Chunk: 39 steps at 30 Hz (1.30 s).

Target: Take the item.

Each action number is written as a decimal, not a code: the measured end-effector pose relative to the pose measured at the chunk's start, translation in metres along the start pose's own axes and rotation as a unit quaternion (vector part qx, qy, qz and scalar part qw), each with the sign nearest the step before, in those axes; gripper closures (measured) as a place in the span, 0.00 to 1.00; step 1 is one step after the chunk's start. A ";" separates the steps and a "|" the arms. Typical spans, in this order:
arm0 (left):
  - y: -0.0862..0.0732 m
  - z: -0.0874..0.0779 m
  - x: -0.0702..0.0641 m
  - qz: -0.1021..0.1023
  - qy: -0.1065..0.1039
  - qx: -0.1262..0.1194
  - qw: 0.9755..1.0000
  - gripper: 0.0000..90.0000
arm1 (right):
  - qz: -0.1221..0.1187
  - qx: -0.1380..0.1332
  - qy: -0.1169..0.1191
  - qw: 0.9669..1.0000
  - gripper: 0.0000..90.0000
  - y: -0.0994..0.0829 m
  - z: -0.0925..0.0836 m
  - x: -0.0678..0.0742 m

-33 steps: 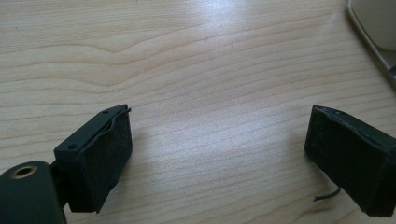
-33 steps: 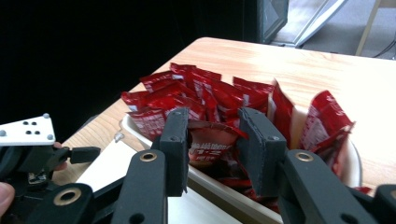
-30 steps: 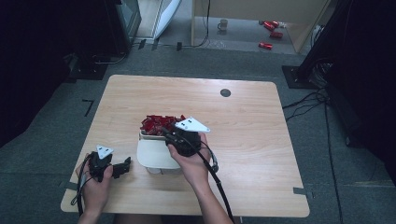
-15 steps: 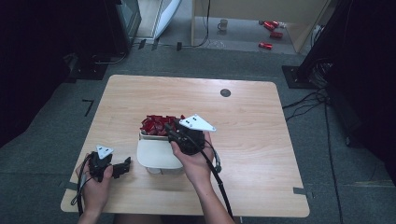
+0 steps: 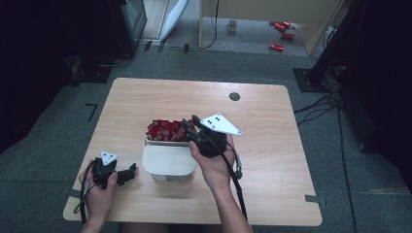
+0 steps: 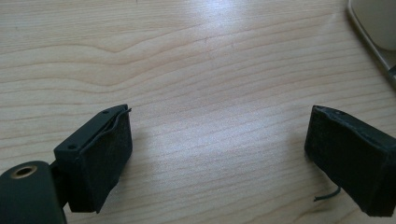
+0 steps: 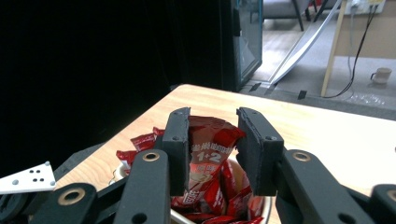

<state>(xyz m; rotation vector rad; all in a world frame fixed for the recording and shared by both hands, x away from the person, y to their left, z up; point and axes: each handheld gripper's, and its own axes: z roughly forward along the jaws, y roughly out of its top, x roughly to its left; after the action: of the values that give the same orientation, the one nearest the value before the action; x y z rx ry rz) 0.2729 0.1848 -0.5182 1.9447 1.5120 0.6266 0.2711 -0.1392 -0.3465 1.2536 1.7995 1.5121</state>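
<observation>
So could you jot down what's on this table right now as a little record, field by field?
table: light wood, a small dark round spot near its far edge
container: white tub, lid partly over it
contents: red packets heaped at the open end
right gripper: above the tub, jaws around one red packet; contact unclear
left gripper: open, over bare wood beside the tub
floor beyond: a mug, red cans
</observation>
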 end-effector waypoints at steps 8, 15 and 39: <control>0.000 0.000 0.000 0.000 0.000 0.000 1.000 0.09 | -0.007 -0.035 -0.015 0.999 0.74 0.007 -0.012 -0.002; 0.000 0.000 0.000 0.000 0.000 0.000 1.000 0.09 | -0.022 -0.085 -0.037 0.995 0.74 0.016 -0.025 0.002; 0.000 0.000 0.000 0.000 0.000 0.000 1.000 0.09 | -0.072 -0.164 -0.166 0.970 0.74 0.022 -0.046 -0.016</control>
<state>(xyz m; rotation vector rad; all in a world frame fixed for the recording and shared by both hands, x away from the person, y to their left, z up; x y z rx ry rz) 0.2729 0.1848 -0.5182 1.9450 1.5120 0.6265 0.2489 -0.1768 -0.3158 1.1078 1.3314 1.3563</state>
